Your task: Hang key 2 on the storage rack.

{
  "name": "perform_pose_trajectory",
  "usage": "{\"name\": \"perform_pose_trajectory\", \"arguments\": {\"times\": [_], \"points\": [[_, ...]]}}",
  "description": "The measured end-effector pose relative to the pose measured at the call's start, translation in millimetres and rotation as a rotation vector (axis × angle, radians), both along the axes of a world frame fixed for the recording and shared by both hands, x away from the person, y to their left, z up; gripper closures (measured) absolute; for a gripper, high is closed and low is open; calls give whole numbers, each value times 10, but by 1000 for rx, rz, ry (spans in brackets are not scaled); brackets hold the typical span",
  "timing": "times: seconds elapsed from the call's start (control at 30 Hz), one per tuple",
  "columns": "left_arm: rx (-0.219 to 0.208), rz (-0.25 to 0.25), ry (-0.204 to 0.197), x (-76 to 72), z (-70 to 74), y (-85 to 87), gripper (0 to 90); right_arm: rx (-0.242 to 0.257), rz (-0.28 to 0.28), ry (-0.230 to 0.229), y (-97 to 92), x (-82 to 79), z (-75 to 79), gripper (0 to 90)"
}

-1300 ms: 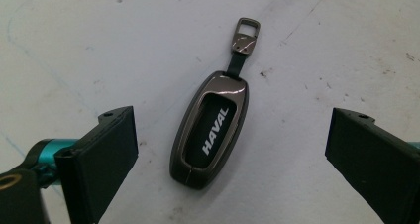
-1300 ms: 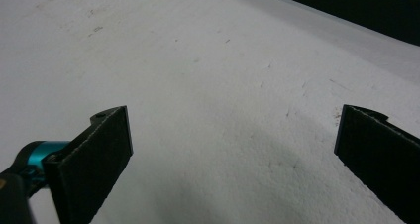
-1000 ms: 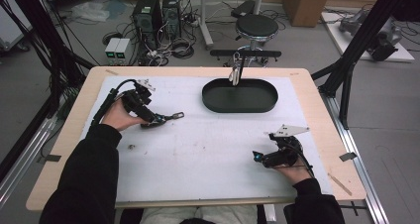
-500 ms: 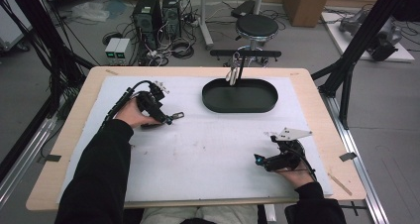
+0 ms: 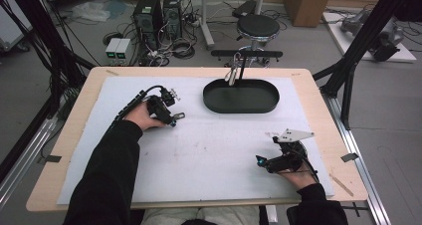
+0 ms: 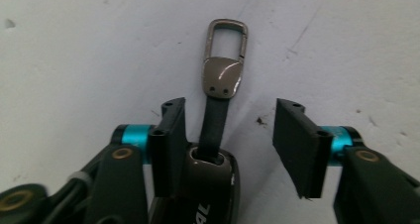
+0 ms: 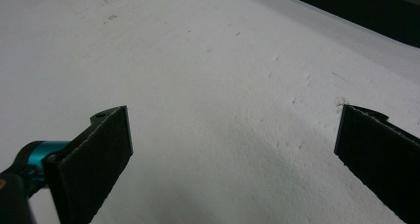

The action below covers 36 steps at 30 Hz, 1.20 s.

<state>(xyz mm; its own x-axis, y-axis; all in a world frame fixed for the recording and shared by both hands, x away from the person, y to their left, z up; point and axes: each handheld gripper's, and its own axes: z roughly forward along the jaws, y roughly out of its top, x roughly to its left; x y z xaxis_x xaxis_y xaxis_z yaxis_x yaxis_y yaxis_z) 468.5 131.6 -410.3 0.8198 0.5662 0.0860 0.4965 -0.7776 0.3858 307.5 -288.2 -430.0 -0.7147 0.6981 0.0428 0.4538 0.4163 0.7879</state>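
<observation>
White mat (image 5: 214, 150) covers the table; at its far edge sits the black oval tray (image 5: 241, 96), interior bare. Left gripper (image 6: 225, 135), jaws parted, straddles a key fob (image 6: 215, 135) lying against one jaw. Right gripper (image 7: 233, 154) gapes wide over bare mat.

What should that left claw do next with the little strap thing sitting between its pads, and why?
Probably close on it. In the left gripper view the left claw stands open around the key fob, whose strap and metal clip lie on the white mat. One pad already touches the fob; the other stands clear.
</observation>
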Motion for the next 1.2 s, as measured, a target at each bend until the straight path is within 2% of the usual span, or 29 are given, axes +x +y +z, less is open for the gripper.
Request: {"name": "perform_pose_trajectory", "arguments": {"times": [0.07,0.13,0.17,0.27,0.53,0.77,0.93,1.1,1.2], "points": [[34,39,-28,-6,-32,1,641,4,-4,0,-14,-9,2,7],[5,43,-35,-33,-48,-1,751,7,-10,0,-38,-15,6,7],[5,46,-45,-43,-53,-3,763,10,-14,-2,-50,-17,7,7],[-21,69,-17,-25,-47,21,807,10,-23,-3,-78,-19,7,7],[-72,83,9,7,-23,102,827,13,-22,-6,-87,-30,12,7],[-69,40,-5,-49,37,93,833,18,-31,-3,-104,-31,11,7],[-110,26,-6,-92,85,132,833,20,-20,0,-100,-33,5,7],[-116,39,-27,-119,157,177,834,23,-19,-4,-105,-29,6,7],[-128,21,-39,-141,209,217,833,27,-17,0,-109,-28,7,7]]}}
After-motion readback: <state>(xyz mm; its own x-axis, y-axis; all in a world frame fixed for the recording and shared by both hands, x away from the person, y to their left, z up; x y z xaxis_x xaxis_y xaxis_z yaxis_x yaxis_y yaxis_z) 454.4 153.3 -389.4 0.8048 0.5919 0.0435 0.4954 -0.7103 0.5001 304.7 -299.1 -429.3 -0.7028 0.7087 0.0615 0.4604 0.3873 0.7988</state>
